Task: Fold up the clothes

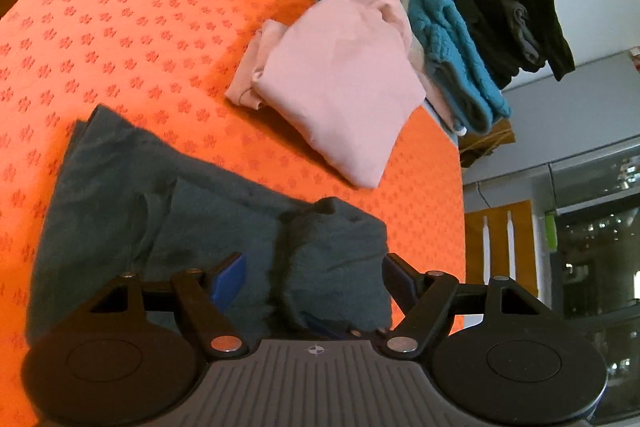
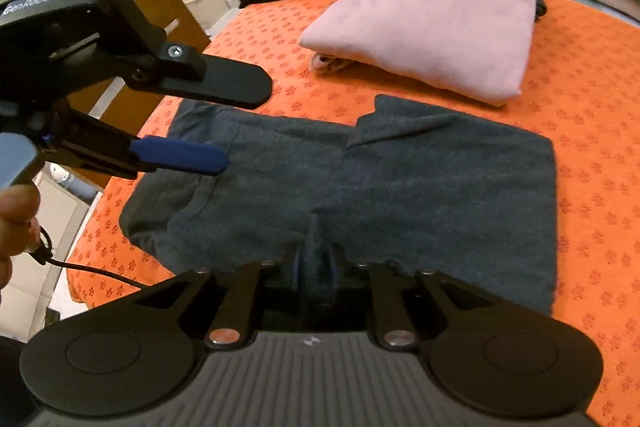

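Pinching a fold of the grey garment (image 2: 400, 187) at six o'clock, the right gripper (image 2: 316, 267) was clamped; the left gripper (image 1: 314, 279) hovered spread over it on the orange cloth (image 1: 140, 39), a pink garment (image 1: 340, 83) at one o'clock.

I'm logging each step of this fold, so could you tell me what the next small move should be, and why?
Probably close the left gripper on the bunched edge between its fingers. It is open over the dark grey garment, while the right gripper already pinches a ridge of the near edge; two grips would let the cloth lift evenly.
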Demonstrator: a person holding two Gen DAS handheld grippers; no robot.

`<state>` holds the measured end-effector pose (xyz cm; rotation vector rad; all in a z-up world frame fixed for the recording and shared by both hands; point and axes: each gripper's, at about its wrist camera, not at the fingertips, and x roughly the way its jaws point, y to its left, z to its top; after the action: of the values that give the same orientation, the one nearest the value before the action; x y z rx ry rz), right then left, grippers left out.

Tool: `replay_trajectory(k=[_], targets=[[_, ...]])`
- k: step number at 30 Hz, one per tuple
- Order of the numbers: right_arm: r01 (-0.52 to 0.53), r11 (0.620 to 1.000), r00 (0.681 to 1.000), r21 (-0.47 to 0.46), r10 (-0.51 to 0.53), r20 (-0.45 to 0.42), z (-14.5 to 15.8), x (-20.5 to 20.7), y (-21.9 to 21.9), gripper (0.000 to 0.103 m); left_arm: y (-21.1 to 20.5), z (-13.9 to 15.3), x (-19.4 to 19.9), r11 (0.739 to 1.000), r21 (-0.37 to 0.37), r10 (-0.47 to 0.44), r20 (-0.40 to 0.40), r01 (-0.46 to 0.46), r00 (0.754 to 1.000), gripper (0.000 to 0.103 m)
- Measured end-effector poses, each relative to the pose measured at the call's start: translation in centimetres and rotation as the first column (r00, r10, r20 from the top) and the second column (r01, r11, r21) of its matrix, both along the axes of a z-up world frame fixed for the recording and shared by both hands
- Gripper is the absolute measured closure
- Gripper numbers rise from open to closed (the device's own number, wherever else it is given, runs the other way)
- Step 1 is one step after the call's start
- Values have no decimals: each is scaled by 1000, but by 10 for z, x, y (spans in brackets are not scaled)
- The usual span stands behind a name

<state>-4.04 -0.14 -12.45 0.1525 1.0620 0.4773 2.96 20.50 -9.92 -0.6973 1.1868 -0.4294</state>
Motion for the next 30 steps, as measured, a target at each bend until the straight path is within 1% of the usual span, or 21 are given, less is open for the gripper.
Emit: replay_trajectory(k=[1,6,7,11,13,16,18,21,22,25,27,30], targets=[[-4,1000,1000,10,4,4,3,-1,-2,78,-1,-1,0,1000,2,-6,-2,6,1000,26],[-23,995,998,94,17,58,30,-13,-20,77,-17,-1,6,998,21,-58,27,57,998,29],[-26,994,997,110,19,69,35,-16,-24,77,-22,-1,9,997,23,-69,35,69,997,33],[-18,998,995,60,11,104,44,-26,-37,78,-44,-3,20,993,38,-113,71,110,991,44],[-10,999,996,30,7,89,37,-26,-40,79,-56,-6,26,991,48,-133,89,129,987,57],[-28,999,999,15,27,45,18,-23,-35,79,-70,-12,36,985,97,-151,113,140,982,64],[-52,999,999,4,52,16,6,-21,-30,79,-77,-19,43,979,145,-160,118,142,980,64],[-78,996,997,-46,78,17,-4,-22,-20,79,-82,-35,49,967,213,-165,99,141,981,64],[-80,996,997,-44,81,19,-5,-22,-20,79,-83,-41,51,962,235,-166,90,141,982,65],[-86,996,996,-33,87,17,-3,-24,-22,79,-79,-47,51,966,222,-161,108,134,981,65],[-81,997,997,-18,81,15,5,-24,-27,78,-75,-48,52,971,203,-150,99,127,984,65],[-49,999,998,9,48,37,18,-25,-45,76,-68,-41,51,975,195,-126,97,106,987,58]])
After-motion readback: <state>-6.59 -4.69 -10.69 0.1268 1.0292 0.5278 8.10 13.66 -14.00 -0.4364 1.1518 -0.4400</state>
